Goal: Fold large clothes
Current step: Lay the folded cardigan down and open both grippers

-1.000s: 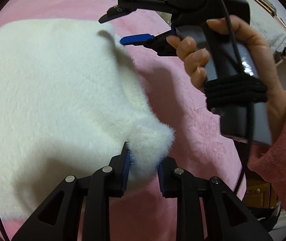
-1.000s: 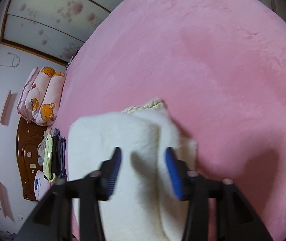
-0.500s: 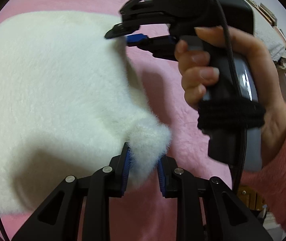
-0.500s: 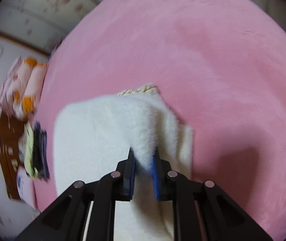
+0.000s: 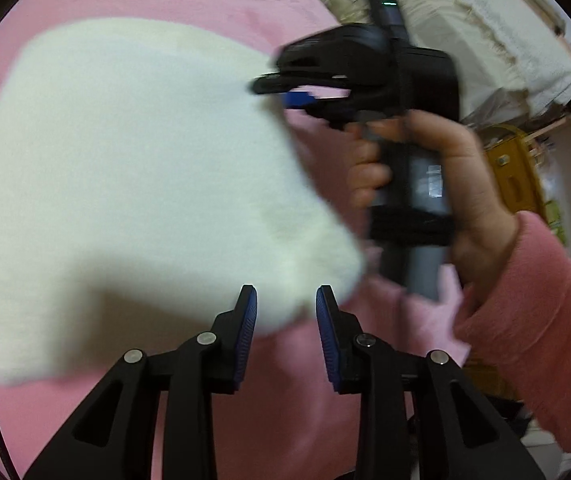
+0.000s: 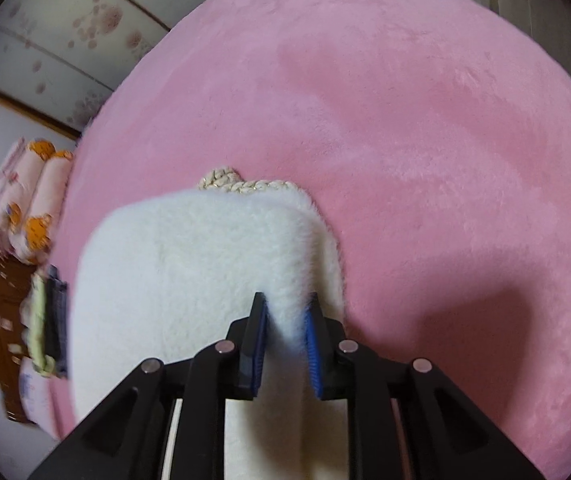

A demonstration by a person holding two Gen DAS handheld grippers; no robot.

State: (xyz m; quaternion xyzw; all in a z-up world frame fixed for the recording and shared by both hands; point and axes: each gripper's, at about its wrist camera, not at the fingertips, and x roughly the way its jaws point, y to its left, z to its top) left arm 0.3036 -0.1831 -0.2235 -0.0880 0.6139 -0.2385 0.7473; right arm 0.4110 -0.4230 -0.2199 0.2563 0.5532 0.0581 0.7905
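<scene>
you are working over the pink bed (image 6: 425,120), and the white fleece garment (image 5: 125,160) is lying spread across it, one edge lifted between your two tools. the left gripper (image 5: 286,312) jaws are opening around the near corner, so that corner is likely slipping out and sagging. the right gripper (image 6: 285,320) jaws are opening too, with a fleece ridge between them; if both are releasing now, the fold is probably landing crooked over the braided trim (image 6: 241,184).
</scene>
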